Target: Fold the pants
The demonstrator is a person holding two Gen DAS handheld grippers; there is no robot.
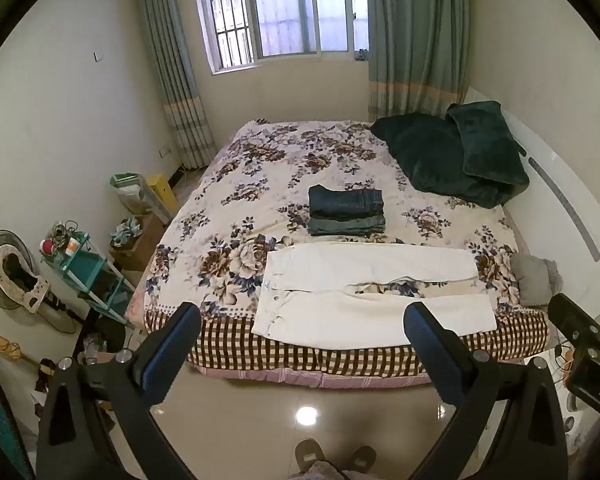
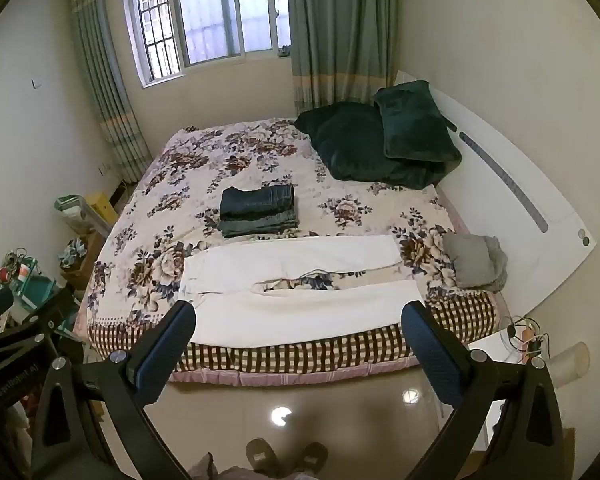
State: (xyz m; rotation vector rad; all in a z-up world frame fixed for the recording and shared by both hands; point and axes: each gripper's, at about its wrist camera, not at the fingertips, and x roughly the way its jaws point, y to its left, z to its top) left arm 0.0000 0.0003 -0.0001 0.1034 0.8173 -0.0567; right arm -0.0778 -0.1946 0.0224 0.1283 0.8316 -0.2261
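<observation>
Partly hidden: white pants [image 2: 300, 280] hem behind fingers [image 2: 432, 344]

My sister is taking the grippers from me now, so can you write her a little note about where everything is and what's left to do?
Left gripper: open, holding nothing, back from the bed over the floor.
Right gripper: open, holding nothing, also short of the bed.
The white cotton pants lie flat and unfolded along the near edge of the floral bedspread, waist to the left, legs slightly apart.
Done: a stack of folded dark blue jeans sits behind them.
A crumpled grey garment waits at the right corner.
Left: fold the white pants, likely leg over leg first.
</observation>
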